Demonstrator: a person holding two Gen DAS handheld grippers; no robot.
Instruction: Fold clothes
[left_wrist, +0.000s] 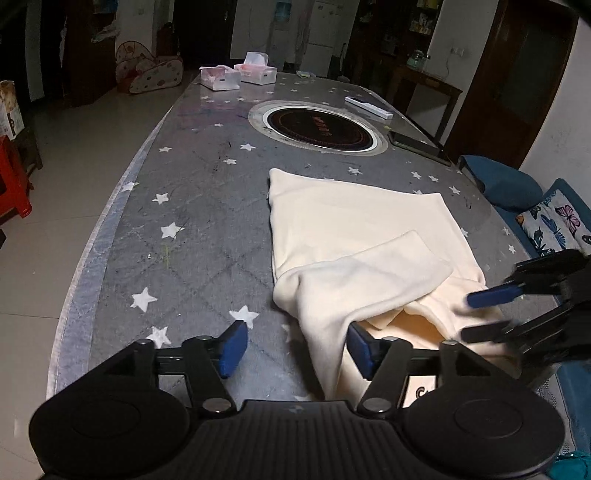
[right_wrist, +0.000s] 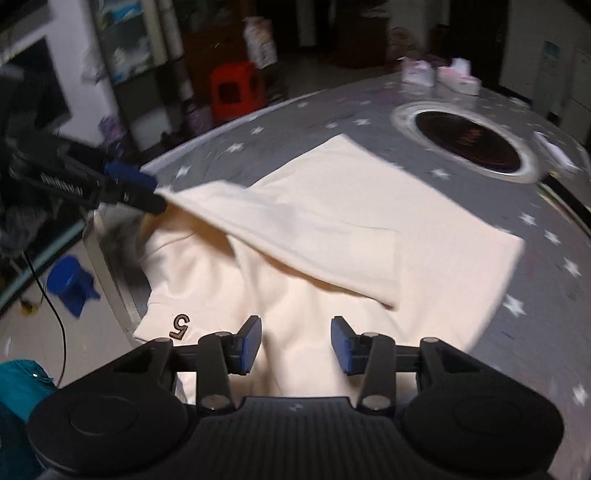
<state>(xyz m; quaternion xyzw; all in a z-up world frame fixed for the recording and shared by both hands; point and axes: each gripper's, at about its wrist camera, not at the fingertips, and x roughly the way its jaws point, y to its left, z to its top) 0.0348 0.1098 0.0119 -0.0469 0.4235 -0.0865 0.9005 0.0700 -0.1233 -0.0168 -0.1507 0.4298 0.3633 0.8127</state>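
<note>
A cream garment (left_wrist: 365, 236) lies on the grey star-patterned table (left_wrist: 192, 206), body flat, one sleeve folded across it. In the right wrist view the garment (right_wrist: 369, 221) shows a small "5" mark near its near edge. My left gripper (left_wrist: 297, 345) is open; its right pad touches the lifted sleeve edge, which drapes between the jaws. From the right wrist view the left gripper (right_wrist: 140, 192) sits at the sleeve tip. My right gripper (right_wrist: 295, 343) is open and empty just above the garment's near part; it appears blurred in the left wrist view (left_wrist: 484, 314).
A round black hotplate (left_wrist: 319, 125) is set in the table's middle. Two tissue boxes (left_wrist: 238, 74) stand at the far end, a white remote (left_wrist: 367, 107) and a dark phone (left_wrist: 417, 142) at the right. A red stool (right_wrist: 236, 90) stands on the floor.
</note>
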